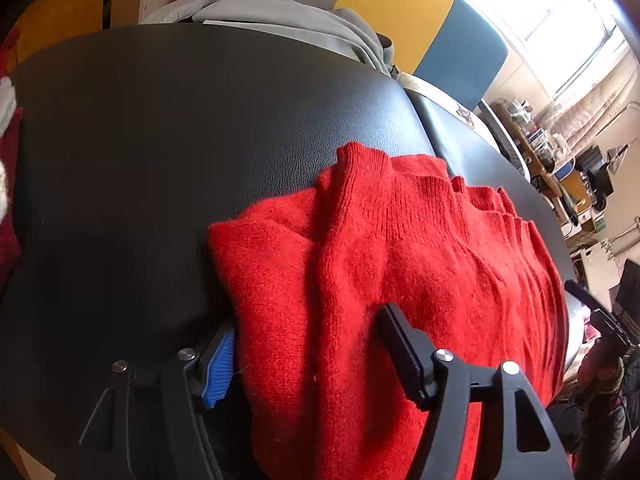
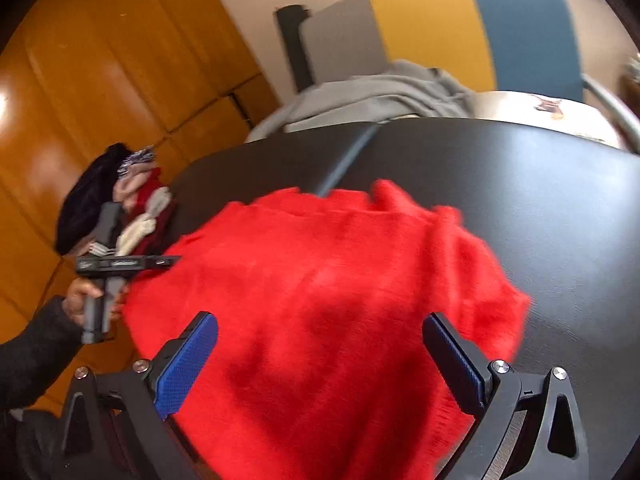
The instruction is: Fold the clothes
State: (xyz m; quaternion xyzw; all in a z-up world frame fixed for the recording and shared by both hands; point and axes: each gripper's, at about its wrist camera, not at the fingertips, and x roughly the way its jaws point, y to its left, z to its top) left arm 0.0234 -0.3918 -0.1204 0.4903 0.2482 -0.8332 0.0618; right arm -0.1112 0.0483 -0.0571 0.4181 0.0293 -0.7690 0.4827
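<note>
A red knit sweater (image 1: 400,264) lies folded and bunched on a black table (image 1: 160,152). My left gripper (image 1: 308,344) straddles its near edge with the fingers wide apart; one finger rests on top of the cloth and the blue-padded one is beside it. In the right wrist view the sweater (image 2: 328,280) is blurred. My right gripper (image 2: 320,356) is open above it and holds nothing. The left gripper (image 2: 120,264) shows there at the sweater's left edge, held by a hand.
A grey garment (image 2: 380,96) lies on a chair behind the table. A pile of dark, red and white clothes (image 2: 124,204) sits at the table's left edge. Wooden cabinets (image 2: 100,80) stand at the left. Cluttered shelves (image 1: 560,160) are at the right.
</note>
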